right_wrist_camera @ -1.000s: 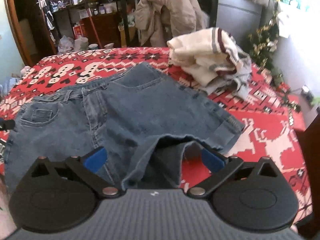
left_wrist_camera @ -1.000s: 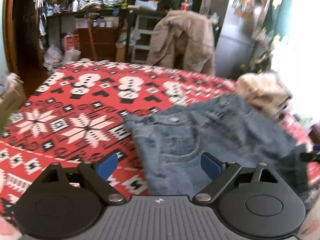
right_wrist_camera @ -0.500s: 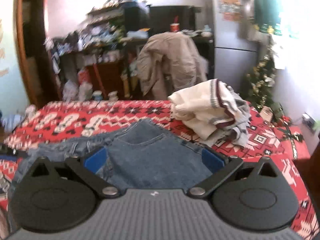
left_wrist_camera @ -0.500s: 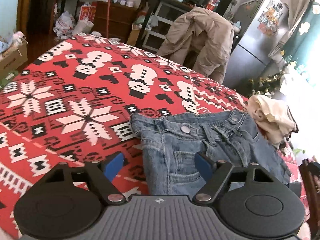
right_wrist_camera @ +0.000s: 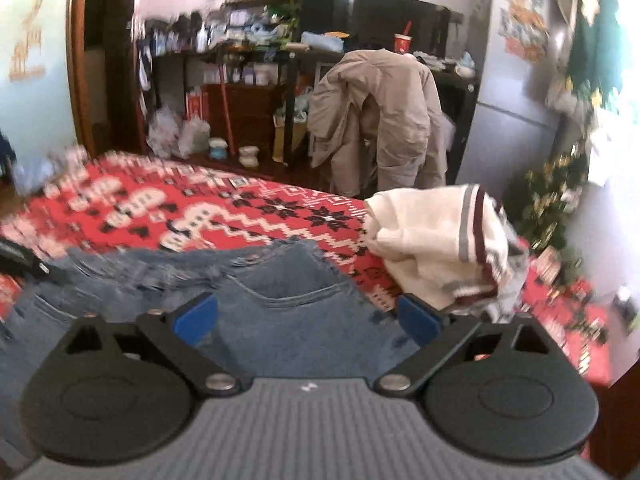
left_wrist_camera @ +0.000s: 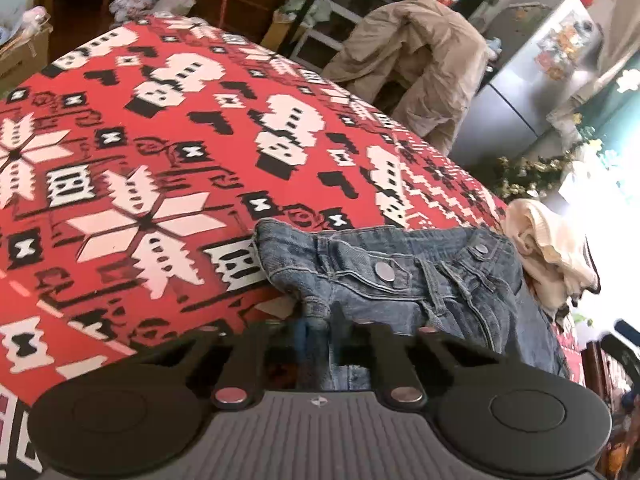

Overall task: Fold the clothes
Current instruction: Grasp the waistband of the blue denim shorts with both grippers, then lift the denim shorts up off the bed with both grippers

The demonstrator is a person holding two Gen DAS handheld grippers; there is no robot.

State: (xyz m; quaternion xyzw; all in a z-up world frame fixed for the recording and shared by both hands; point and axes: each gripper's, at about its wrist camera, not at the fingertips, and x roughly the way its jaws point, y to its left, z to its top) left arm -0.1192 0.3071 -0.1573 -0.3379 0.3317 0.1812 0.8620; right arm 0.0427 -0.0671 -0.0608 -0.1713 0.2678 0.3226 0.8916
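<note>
On my left camera the left gripper (left_wrist_camera: 318,330) had just been closing, and its jaws stood pressed together on a pinch of the jeans (left_wrist_camera: 400,276), at the near corner of the waistband. The cloth was bunched between the blue pads and a little ridge of denim rose just in front of them. The jeans lay on the red patterned blanket (left_wrist_camera: 160,160), with the waistband turned toward this camera and two metal buttons showing on it. Beside the jeans, on the far right side, a cream sweater (left_wrist_camera: 548,256) lay in a heap, touching or almost touching the denim; I could not tell which. On my right camera the picture was blurred on the left side. The right gripper (right_wrist_camera: 306,318) was wide apart, though its jaws had just been closing a little, and nothing was pressed between the blue pads (right_wrist_camera: 194,318); they hung over the flat denim of the jeans (right_wrist_camera: 288,312), where a curved pocket seam was visible. The cream sweater (right_wrist_camera: 432,248), with its dark red and grey stripes, lay just beyond the right finger on the blanket (right_wrist_camera: 240,216). Behind the bed a beige jacket (right_wrist_camera: 376,120) hung over a chair, near a grey fridge (right_wrist_camera: 516,92).
</note>
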